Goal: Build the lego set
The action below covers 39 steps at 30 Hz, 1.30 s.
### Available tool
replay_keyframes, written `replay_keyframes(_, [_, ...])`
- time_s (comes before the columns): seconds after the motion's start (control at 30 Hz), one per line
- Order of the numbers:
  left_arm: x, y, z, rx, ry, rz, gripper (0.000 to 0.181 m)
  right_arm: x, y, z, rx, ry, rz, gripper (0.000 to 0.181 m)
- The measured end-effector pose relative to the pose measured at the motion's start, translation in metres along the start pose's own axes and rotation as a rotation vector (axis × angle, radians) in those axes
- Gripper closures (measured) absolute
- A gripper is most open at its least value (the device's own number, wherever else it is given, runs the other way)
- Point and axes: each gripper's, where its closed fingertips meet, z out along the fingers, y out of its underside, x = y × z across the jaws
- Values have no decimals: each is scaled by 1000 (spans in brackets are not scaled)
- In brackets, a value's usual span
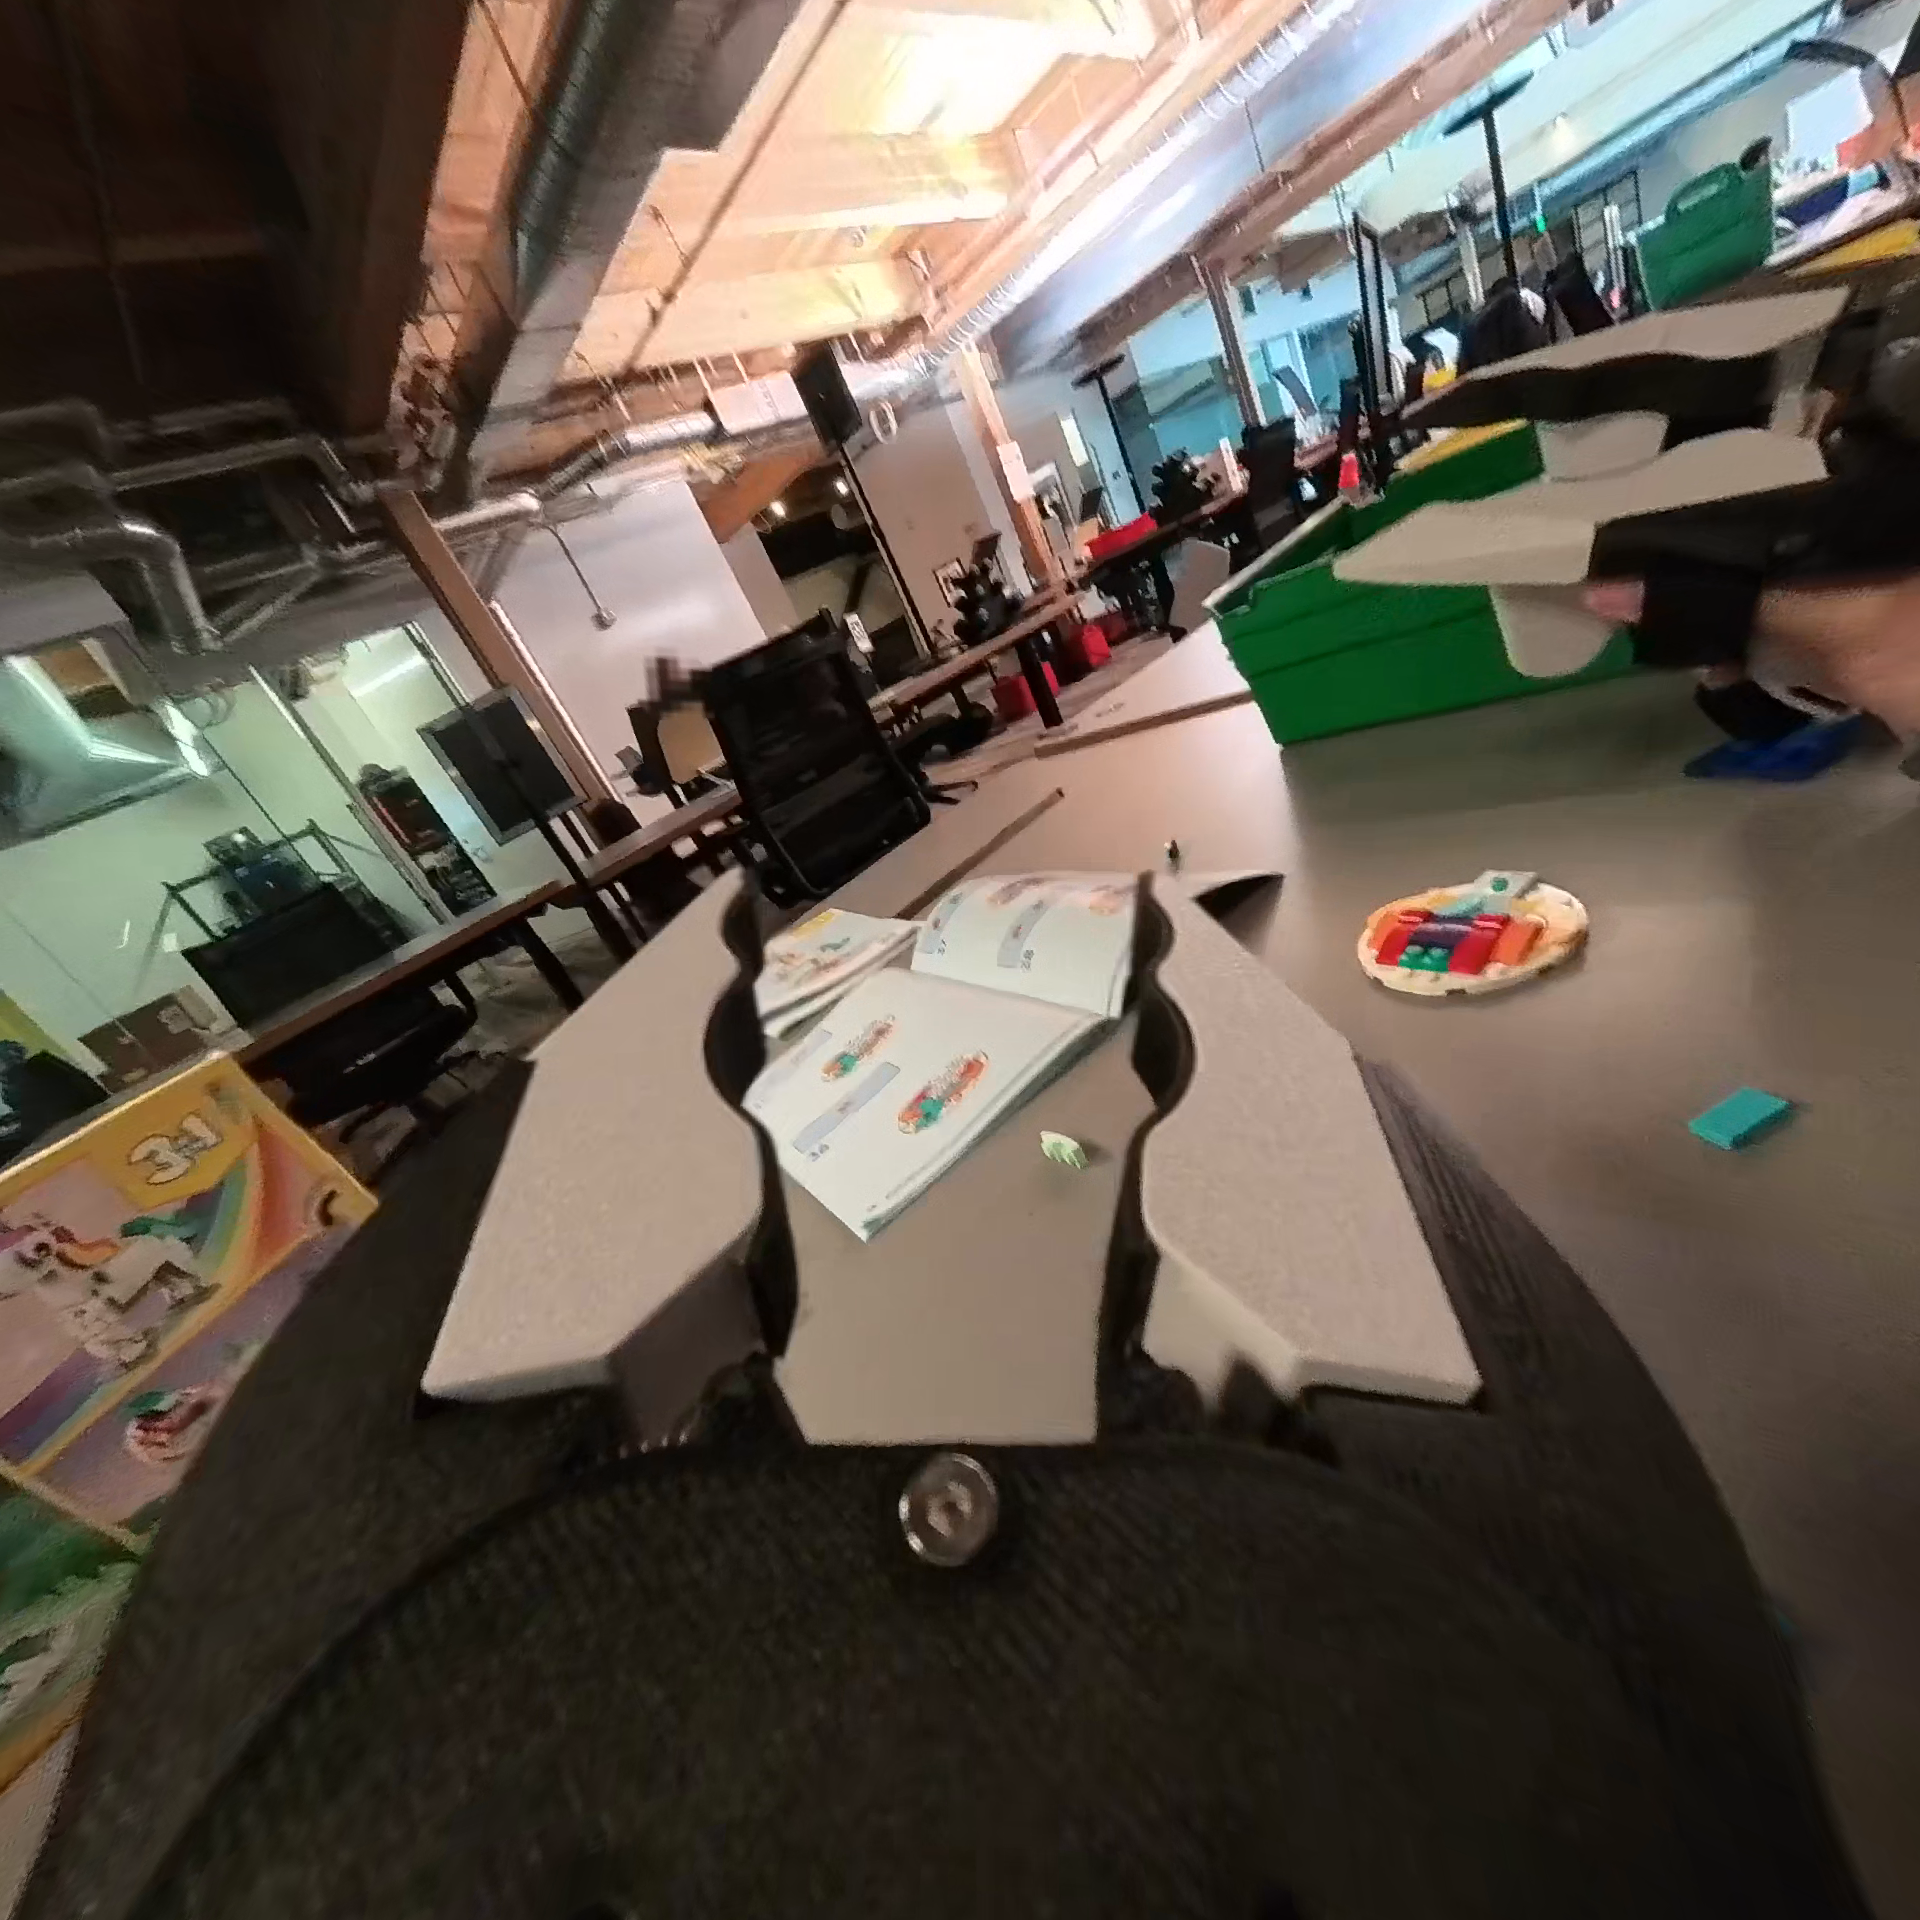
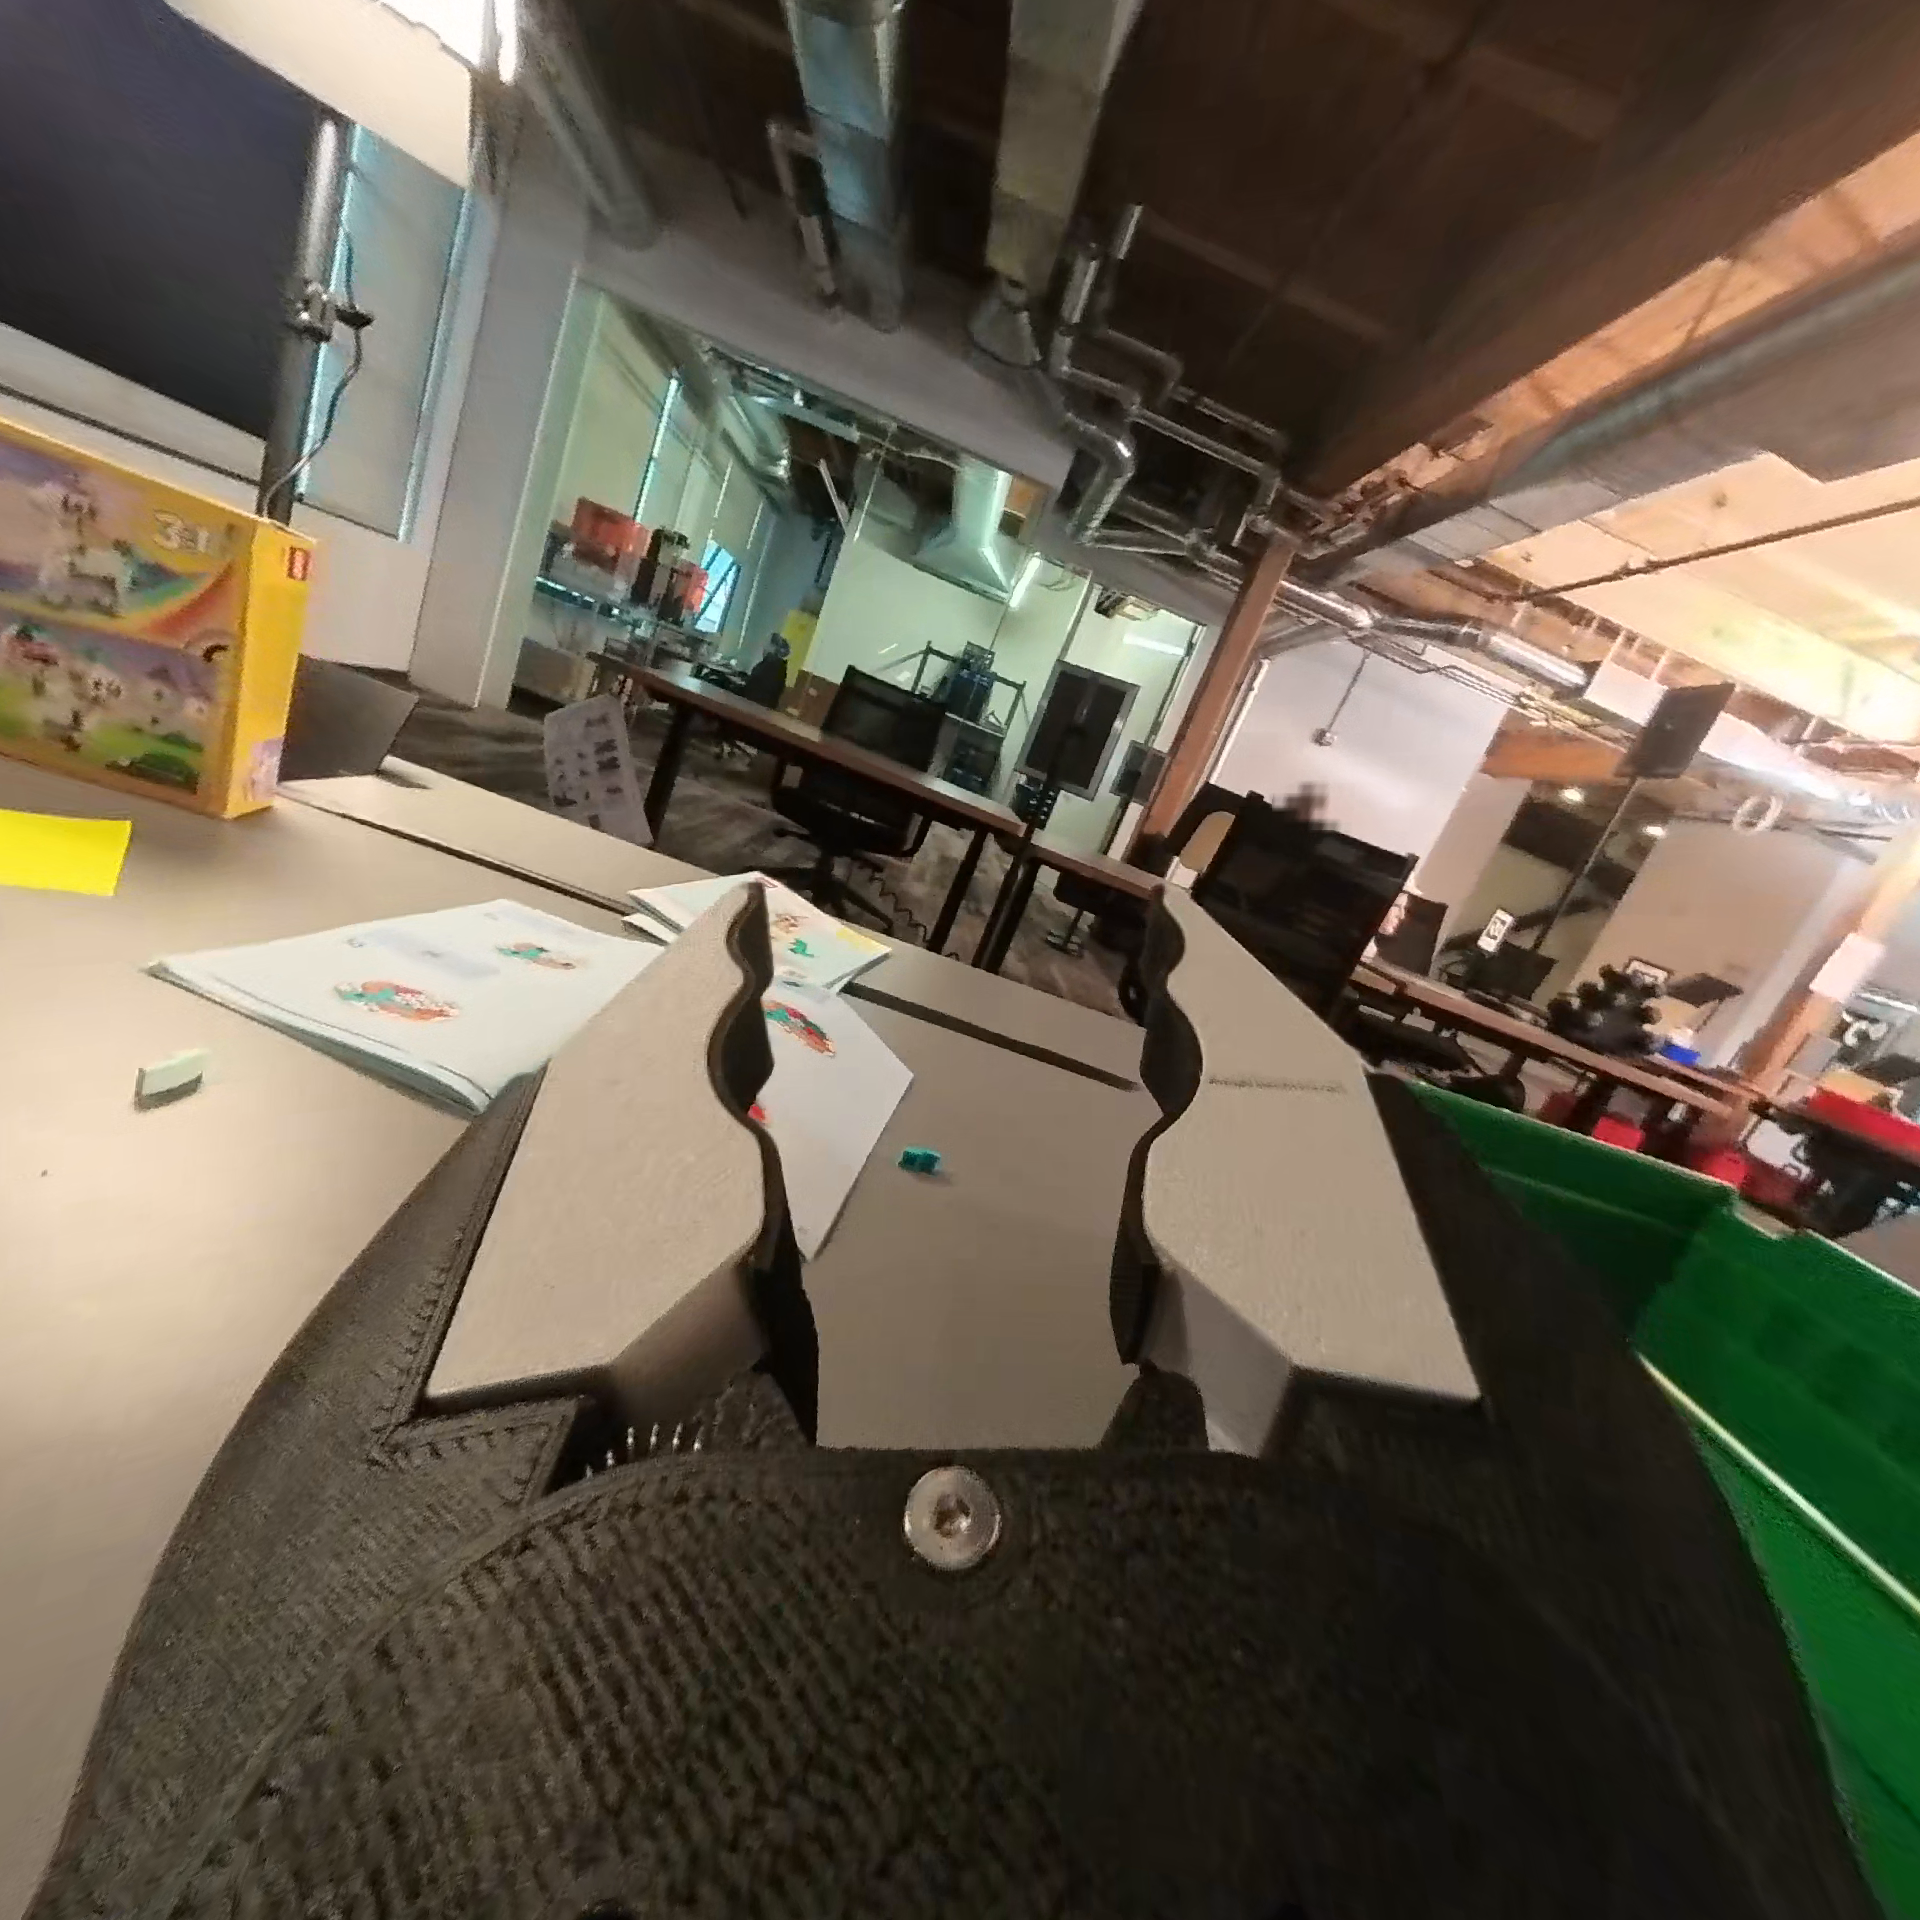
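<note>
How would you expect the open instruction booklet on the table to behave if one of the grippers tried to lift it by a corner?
The instruction booklet looks thin and made of paper, so it would probably flop and sag rather than stay flat. It lies open on the smooth table, so a push would likely slide it. Its pages may fan or close when lifted.

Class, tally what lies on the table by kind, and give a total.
Loose bricks: 2, pale green brick and teal brick
Instruction booklets: 2, open booklet and closed booklet
Plates of bricks: 1, plate
Green bins: 1, bin
Set boxes: 1, box
Total: 7
</note>
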Motion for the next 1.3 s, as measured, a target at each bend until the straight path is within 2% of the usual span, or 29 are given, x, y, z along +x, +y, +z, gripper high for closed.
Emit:
replay_keyframes(0.03, [6, 3, 0, -23, 39, -9, 122, -1, 0, 1, -2, -6, 10, 111])
replay_keyframes(0.07, [14, 5, 0, -40, 93, -26, 124, -1, 1, 1, -7, -9, 19, 111])
replay_keyframes(0.13, [21, 13, 2, -93, 147, -72, 121, -1, 1, 1, -7, -11, 31, 111])
replay_keyframes(0.33, [14, 13, 5, -71, 112, -94, 123, 2, 1, 1, -2, -9, 41, 110])
replay_keyframes(0.47, [26, 13, 6, -102, 159, -80, 121, 1, -3, -1, 16, -11, 33, 111])
replay_keyframes(0.57, [40, 5, 5, -117, 194, 31, 123, 6, -7, -4, 39, -2, 75, 111])
replay_keyframes(0.67, [53, -5, 5, -149, 212, 172, 138, 15, -7, -2, 21, 32, 79, 112])
replay_keyframes(0.8, [69, -2, 39, -254, 282, 183, 140, 37, -8, 23, -69, 104, 111, 114])
replay_keyframes(0.93, [80, 27, 101, -408, 414, 175, 136, 59, 3, 64, -61, 140, 123, 121])
replay_keyframes(0.97, [85, 36, 112, -454, 472, 209, 144, 60, 7, 71, -35, 130, 143, 121])
replay_keyframes(1.1, [95, 56, 148, -523, 585, 391, 148, 57, 15, 71, 78, 106, 201, 122])
replay_keyframes(1.17, [97, 67, 159, -556, 619, 431, 148, 51, 17, 72, 76, 54, 175, 122])
replay_keyframes(1.3, [102, 97, 163, -648, 704, 496, 148, 45, 32, 76, 25, 35, 125, 126])
